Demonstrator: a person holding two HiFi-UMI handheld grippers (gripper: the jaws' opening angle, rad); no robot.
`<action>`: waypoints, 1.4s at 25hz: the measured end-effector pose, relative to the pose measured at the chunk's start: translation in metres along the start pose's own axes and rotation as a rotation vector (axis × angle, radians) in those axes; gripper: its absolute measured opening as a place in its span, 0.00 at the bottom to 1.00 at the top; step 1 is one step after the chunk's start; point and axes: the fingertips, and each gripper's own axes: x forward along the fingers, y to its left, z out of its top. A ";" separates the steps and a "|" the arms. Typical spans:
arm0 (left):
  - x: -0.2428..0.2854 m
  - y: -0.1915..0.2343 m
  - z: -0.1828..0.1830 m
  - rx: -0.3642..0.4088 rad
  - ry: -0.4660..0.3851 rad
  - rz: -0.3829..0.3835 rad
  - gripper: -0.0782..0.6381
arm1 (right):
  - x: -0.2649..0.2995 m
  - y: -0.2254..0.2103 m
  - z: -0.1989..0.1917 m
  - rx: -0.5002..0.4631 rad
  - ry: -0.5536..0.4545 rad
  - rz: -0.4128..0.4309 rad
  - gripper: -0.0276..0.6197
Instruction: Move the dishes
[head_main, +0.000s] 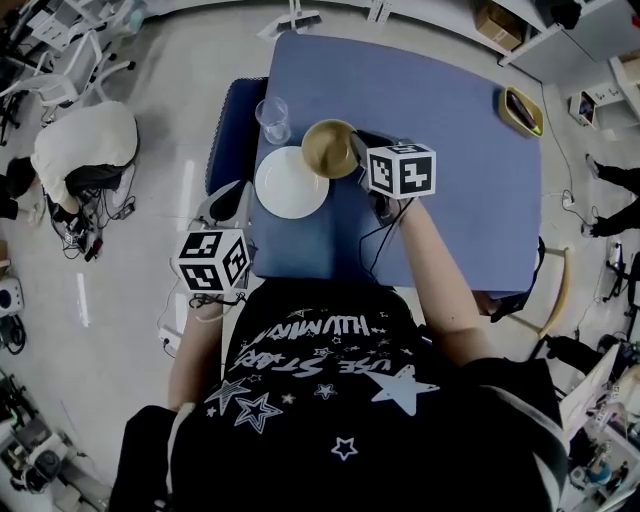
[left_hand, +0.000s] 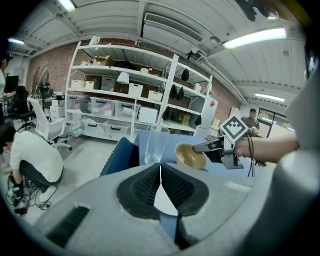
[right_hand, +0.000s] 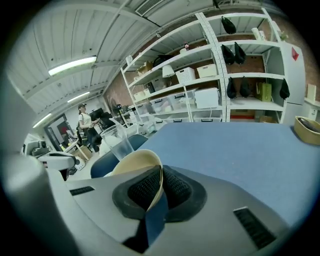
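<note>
Workshop-type room with storage shelves (left_hand: 125, 95) along the back, and everything that matters sits on a blue desk (head_main: 450, 220).

Nearest to the person, the left tongs (left_hand: 160, 171) are pressed together with nothing in them. They hover off the desk's left corner, and the white plate (head_main: 291, 182) shows through the gap under the pads. So that plate lies just ahead and slightly right of them, flat on the desk.

A bit further in, the tan bowl (head_main: 328, 148) is pinched by its right-hand rim in the right tongs (right_hand: 159, 175), wall between the pads. From above it overlaps the plate's far-right edge. I'd say that's the key bit: the bowl is right next to the plate, so any sideways move has to clear that rim. There's a clear glass (head_main: 272, 118) just beyond too.

Way off at the far right corner is a yellow dish (head_main: 522, 110).

I honestly can't tell if the bowl is off the desk or just tipped.
</note>
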 end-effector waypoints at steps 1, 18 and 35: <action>0.001 0.001 0.001 -0.001 0.001 0.001 0.14 | 0.002 -0.002 0.001 0.006 -0.003 -0.006 0.07; 0.003 -0.002 -0.004 -0.002 0.025 0.022 0.14 | 0.019 -0.036 0.001 0.089 0.028 -0.092 0.20; -0.022 -0.038 -0.007 -0.051 -0.073 0.199 0.14 | -0.041 -0.016 0.029 -0.139 -0.130 0.089 0.23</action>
